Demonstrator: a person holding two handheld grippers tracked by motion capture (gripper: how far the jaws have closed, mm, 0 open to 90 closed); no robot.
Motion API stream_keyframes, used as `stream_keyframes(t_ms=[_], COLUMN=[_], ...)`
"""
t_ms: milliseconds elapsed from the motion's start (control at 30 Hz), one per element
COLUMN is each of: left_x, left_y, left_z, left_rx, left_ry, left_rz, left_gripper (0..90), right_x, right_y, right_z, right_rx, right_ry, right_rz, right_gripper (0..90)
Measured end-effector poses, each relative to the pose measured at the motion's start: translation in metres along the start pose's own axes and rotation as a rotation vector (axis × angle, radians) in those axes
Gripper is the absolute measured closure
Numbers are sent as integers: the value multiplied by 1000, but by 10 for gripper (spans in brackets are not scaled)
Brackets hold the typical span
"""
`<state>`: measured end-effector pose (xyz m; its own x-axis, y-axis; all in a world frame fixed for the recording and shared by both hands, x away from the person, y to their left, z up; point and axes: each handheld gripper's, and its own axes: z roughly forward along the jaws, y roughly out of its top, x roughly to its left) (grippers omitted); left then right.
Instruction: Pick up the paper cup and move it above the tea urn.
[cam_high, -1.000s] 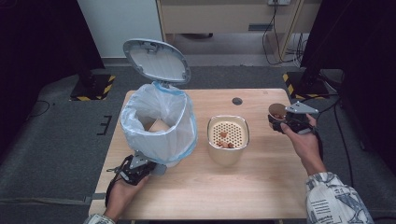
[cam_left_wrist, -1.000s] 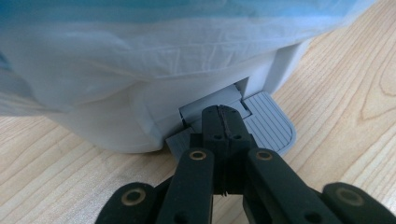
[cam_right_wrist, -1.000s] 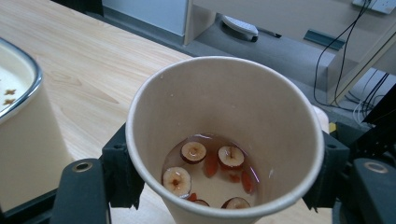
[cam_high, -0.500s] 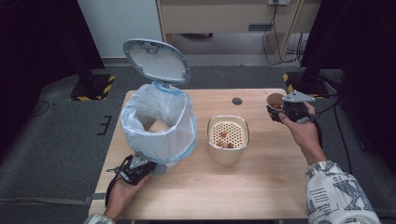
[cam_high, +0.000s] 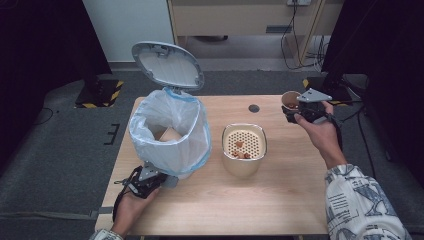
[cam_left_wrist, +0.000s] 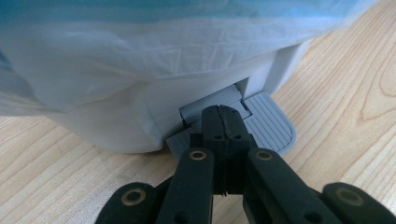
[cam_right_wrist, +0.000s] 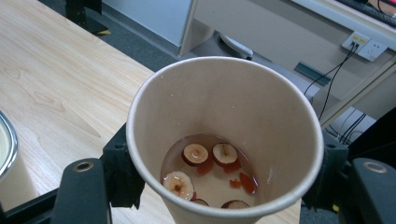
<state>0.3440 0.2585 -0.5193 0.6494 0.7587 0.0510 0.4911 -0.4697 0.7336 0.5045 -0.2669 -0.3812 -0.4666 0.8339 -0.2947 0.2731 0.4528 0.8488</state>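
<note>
Wood-grain table (cam_high: 300, 200) in a dim room, dark floor all around and a pale cabinet at the back with some cables hanging by it.

Right tool (cam_high: 300, 111) is up off the table near the far right corner, clamped around a paper cup (cam_high: 290, 99). In the right gripper view the cup (cam_right_wrist: 224, 140) sits upright between the two black jaws, one pad on each side of its wall. Inside there's a bit of liquid with sliced red dates and small orange-red bits floating in it.

Left tool (cam_high: 145, 181) is low at the near left of the table, jaws pinched fully together with nothing between them. In the left gripper view the closed tips (cam_left_wrist: 223, 135) sit right on the grey ribbed pedal (cam_left_wrist: 268, 123) at the foot of the bin (cam_left_wrist: 140, 93).

Going outward from there: the bin (cam_high: 170, 135) is white, lined with a pale blue-trimmed bag, and its grey lid (cam_high: 167, 65) stands flipped up behind it. Something tan lies down inside the bag, can't tell what. Just right of the bin, about mid-table, is a cream pot (cam_high: 244, 147) with a perforated strainer insert holding a few red-brown scraps. It's well apart from the cup. A small dark round spot (cam_high: 254, 108) sits on the table between the pot and the far edge.
</note>
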Motion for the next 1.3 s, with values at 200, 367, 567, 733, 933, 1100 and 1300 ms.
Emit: stream_keyframes(t_ms=[200,367,567,733,933,1100,1300], left_x=[0,0,0,0,0,0,0], left_y=[0,0,0,0,0,0,0], left_z=[0,0,0,0,0,0,0], left_rx=[0,-1,-1,-1,-1,-1,-1], left_ry=[0,0,-1,0,0,0,0], left_rz=[0,-1,-4,-6,-1,-1,0], left_gripper=[900,900,900,900,900,900,900], right_x=[2,5,11,14,21,25,29], right_y=[6,8,7,8,9,13,15], right_z=[6,10,12,12,14,14,14], right_rx=[-5,-10,-29,-40,-57,-70,-78], right_ry=[6,14,28,34,42,47,51], right_rz=[-34,-59,-123,-176,-234,-271,-292], right_gripper=[309,310,310,310,310,310,310])
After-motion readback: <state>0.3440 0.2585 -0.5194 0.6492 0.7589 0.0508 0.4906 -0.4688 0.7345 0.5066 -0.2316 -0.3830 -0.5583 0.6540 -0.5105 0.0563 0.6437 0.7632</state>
